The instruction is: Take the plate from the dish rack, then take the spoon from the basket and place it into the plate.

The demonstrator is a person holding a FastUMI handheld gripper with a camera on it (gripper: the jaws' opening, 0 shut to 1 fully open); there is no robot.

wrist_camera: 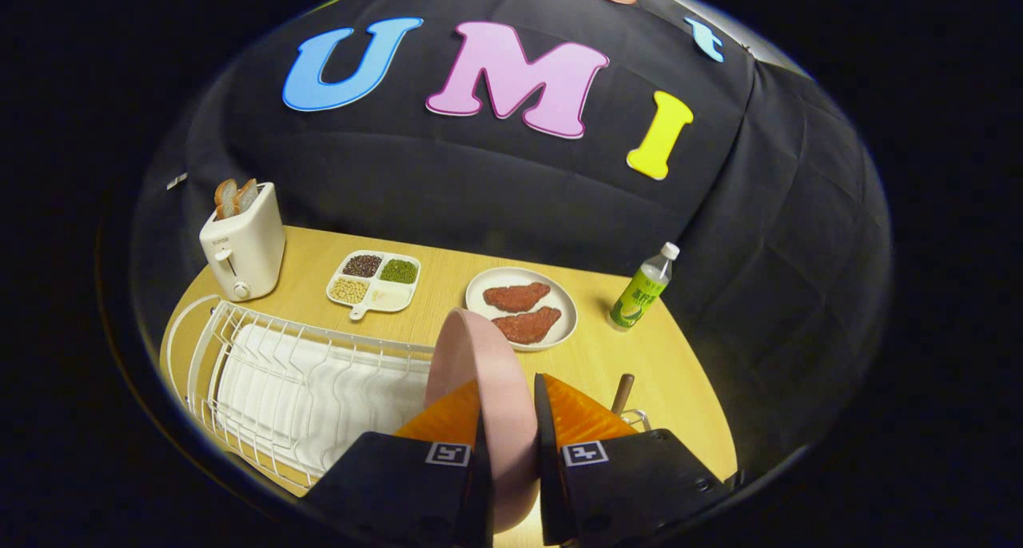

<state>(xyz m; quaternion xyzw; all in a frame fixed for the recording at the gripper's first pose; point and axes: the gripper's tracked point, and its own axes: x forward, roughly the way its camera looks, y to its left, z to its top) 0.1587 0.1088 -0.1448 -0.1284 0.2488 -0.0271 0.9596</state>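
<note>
The jaws (508, 420) are clamped on the pink plate (479, 372), one finger on each side of it, w/ the plate standing on its edge at the bottom middle of the picture. So step 1 is in hand: the plate is gripped, right by the white dish rack (296, 380) at the lower left, & I can't tell if it is fully out of the rack yet. Next move, I think: lift it clear of the wires, carry it to a bare bit of the desk (447, 272) & lay it flat, gently, so it doesn't tip or clink. A wooden handle (622, 393) pokes up at the lower right just past the fingers, prob. the spoon in its basket (635, 414), but it's too hidden to be sure. That comes after. Farther back sit a toaster (244, 240) at the left, a tray of beans (374, 280), a plate of meat (521, 308) & a bottle (643, 288) at the right, so stay away from those.
</note>
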